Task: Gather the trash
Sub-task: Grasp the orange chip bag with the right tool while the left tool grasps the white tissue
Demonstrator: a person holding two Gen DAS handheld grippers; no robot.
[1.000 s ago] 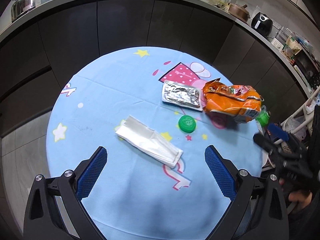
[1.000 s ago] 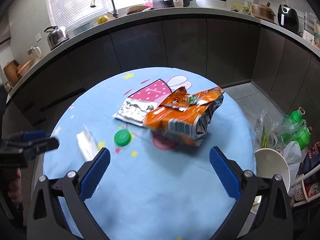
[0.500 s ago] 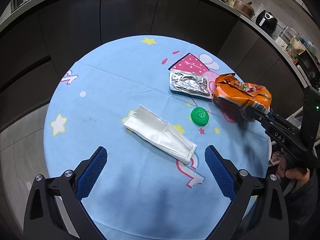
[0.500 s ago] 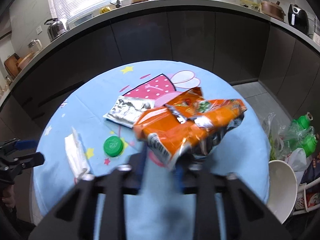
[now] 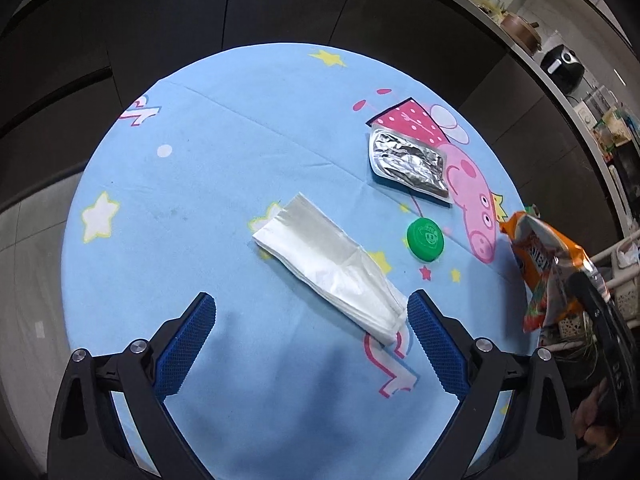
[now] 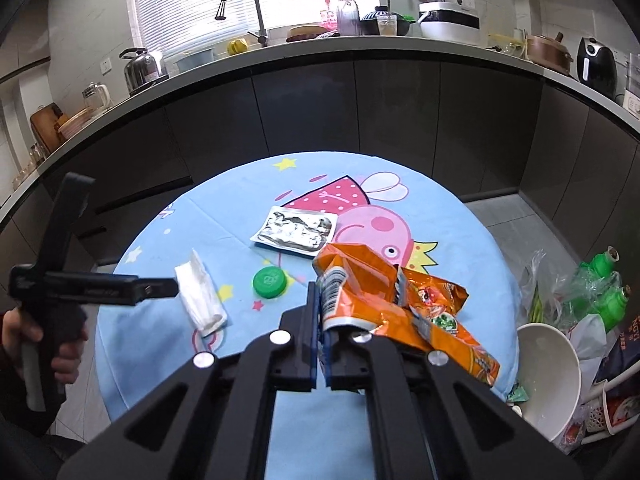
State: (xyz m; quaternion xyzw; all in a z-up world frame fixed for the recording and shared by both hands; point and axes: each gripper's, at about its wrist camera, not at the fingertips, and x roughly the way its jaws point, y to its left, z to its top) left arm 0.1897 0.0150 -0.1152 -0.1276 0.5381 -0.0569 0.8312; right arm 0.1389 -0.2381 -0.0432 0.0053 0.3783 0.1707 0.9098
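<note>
The right hand-held gripper (image 6: 320, 344) is clamped on the orange snack bag (image 6: 396, 304): its jaws have just been closing and now pinch the bag's crimped end between them. The grip is at an edge seam, probably because the thin flat seam fits between the pads while the crumpled body would slip or spring open. The rest of the bag trails out to the right over the edge of the table (image 6: 472, 240), and it looks lifted rather than resting flat, though that cannot be told for sure. Just beyond that edge stand a white bowl (image 6: 548, 364) and a clear plastic bag with green bottles (image 6: 600, 284), a likely place for collected trash.

The left hand-held gripper (image 5: 310, 316) has its jaws wide apart and holds nothing. It is tilted down over the near part of the table, with the near end of the white paper sleeve (image 5: 332, 264) lying just beside its right finger. The sleeve lies diagonally, so the gripper would need to shift right or turn to straddle it.

Still on the table, apart from one another, are the silver foil pouch (image 5: 410, 164) and the green bottle cap (image 5: 425, 238), between the sleeve and the pouch. Collection appears to be at an early stage.
</note>
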